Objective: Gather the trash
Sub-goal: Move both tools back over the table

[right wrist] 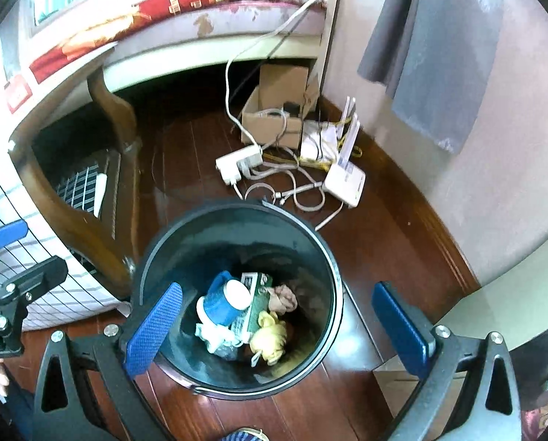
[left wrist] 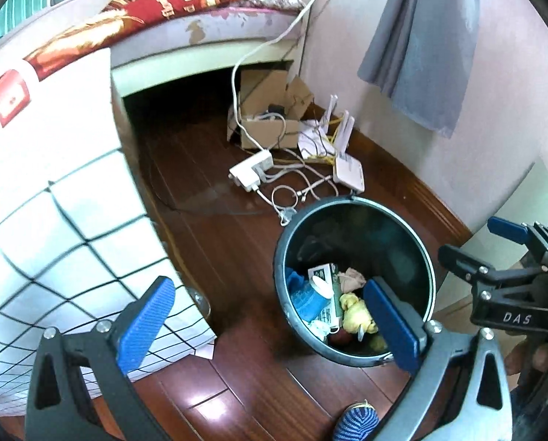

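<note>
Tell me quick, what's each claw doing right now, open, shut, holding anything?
Left claw: open, holding nothing, beside the trash bin.
Right claw: open, holding nothing, over the trash bin.

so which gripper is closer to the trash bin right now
Right. The right gripper hangs open directly above the trash bin, its fingers straddling the opening. The left gripper is open too, but offset to the bin's left, mostly over bare floor.
</note>
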`<state>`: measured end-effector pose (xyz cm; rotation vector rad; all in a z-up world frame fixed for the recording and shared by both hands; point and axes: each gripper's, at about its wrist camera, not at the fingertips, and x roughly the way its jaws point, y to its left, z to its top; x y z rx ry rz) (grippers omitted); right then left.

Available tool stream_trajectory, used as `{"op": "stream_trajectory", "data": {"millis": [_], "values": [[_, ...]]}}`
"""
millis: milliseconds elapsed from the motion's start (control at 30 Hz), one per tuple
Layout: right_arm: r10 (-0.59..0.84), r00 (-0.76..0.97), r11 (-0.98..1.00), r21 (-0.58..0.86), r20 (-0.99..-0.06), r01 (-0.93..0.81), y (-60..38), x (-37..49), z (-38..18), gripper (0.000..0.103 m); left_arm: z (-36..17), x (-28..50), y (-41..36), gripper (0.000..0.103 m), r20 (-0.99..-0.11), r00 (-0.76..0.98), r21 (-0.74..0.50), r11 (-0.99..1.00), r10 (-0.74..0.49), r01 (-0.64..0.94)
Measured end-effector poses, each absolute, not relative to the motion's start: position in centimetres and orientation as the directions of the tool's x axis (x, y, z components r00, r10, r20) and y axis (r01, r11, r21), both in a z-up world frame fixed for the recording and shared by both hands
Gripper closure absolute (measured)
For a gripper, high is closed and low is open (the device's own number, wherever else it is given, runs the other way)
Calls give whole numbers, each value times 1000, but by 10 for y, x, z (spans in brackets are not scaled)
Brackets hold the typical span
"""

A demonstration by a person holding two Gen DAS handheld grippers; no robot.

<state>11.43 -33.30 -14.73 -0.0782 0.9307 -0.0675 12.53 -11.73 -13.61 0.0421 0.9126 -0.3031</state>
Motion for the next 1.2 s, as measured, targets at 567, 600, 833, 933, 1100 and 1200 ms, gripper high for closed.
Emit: {"op": "stream_trajectory", "data": {"millis": [567, 600, 833, 933, 1100, 1200], "values": [[-7, 709, 994, -80, -705, -69, -271, 99, -84, 0, -81, 99, -67, 0, -699, 686, -68, 974, -201, 215], [9, 720, 994, -74, -694, -84, -262, 100, -79, 0, -76, 99, -59, 0, -694, 698, -53, 979, -178, 197], [181, 742, 971, -4, -645, -241, -191, 111, -55, 0, -50, 91, 16, 0, -639, 764, -37, 996, -83, 77], [210, 741, 952, -40, -637, -305, -149, 118, -44, 0, -39, 87, 60, 0, -604, 797, -15, 1000, 3, -15], [255, 721, 922, -62, -644, -381, -83, 150, -31, 0, -30, 88, 133, 5, -582, 803, 1, 988, 127, -155], [278, 716, 909, -66, -640, -412, -47, 174, -24, 0, -26, 92, 169, 7, -566, 802, 18, 976, 190, -219]]}}
